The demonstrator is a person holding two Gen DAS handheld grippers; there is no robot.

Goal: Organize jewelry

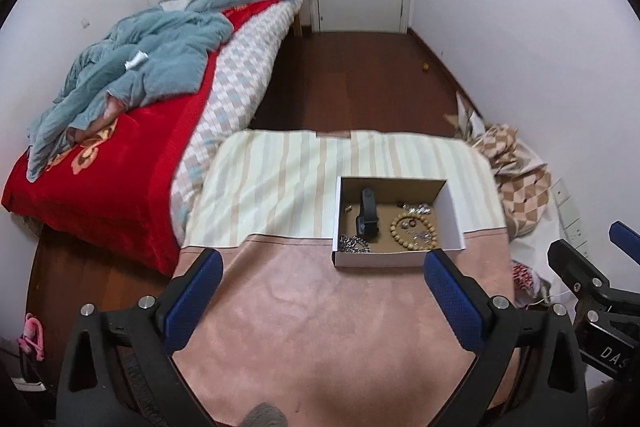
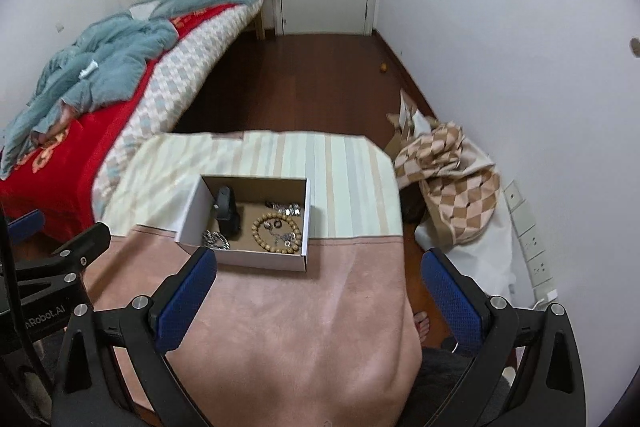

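Pink-clothed table (image 1: 312, 307): open box (image 1: 376, 261) holds watch (image 1: 367, 217), bead bracelet (image 1: 414, 231), chain (image 1: 354, 243)

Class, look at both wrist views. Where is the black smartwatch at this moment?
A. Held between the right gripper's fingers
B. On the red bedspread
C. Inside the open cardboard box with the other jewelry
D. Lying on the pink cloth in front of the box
C: the black smartwatch sits inside the open cardboard box, beside the wooden bead bracelet and a silver chain.
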